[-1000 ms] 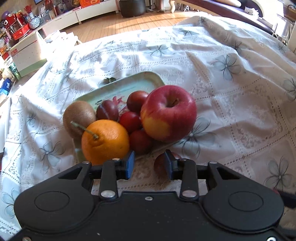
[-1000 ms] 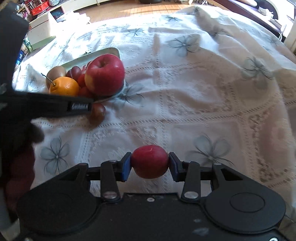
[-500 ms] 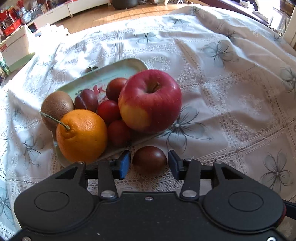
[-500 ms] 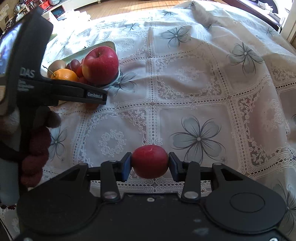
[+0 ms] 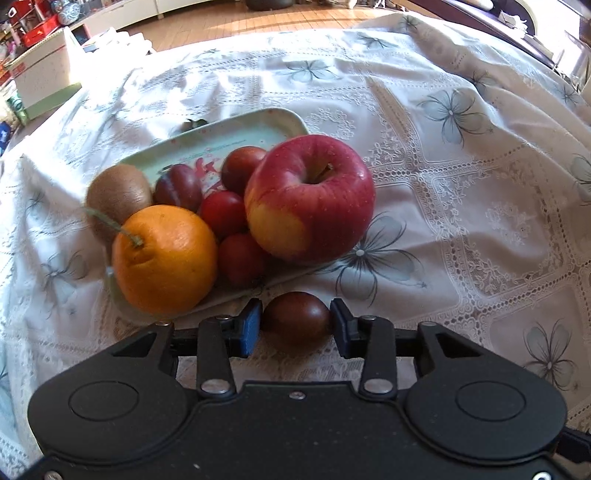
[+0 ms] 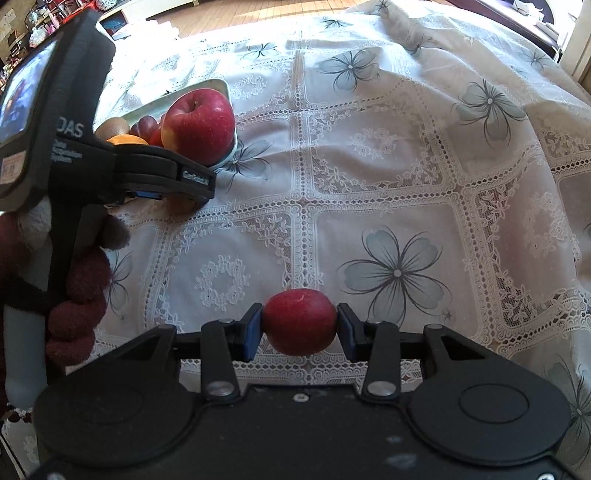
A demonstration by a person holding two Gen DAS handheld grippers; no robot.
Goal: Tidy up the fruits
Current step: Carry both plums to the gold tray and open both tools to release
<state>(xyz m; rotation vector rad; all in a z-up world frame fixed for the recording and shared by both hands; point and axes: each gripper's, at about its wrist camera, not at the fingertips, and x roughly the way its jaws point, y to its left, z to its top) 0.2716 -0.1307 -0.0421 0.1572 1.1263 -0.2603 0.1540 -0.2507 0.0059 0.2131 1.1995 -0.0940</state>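
Observation:
A pale green tray [image 5: 236, 136] holds a big red apple [image 5: 310, 199], an orange [image 5: 164, 258], a kiwi [image 5: 118, 195] and several small dark red plums. My left gripper [image 5: 295, 326] has closed on a dark plum [image 5: 295, 321] lying on the cloth just in front of the tray; both pads touch it. My right gripper [image 6: 299, 326] is shut on a red plum [image 6: 299, 321] and holds it above the cloth, well right of the tray [image 6: 218, 86]. The left gripper's body [image 6: 140, 173] hides most of the tray's fruit in the right wrist view.
A white lace tablecloth with grey flowers [image 6: 395, 273] covers the table. A white and green box [image 5: 40, 85] stands beyond the table's far left. Wooden floor [image 5: 258, 18] lies past the far edge.
My left gripper has moved forward around the dark plum by the tray and narrowed onto it. My right gripper has kept its red plum and drifted back and right.

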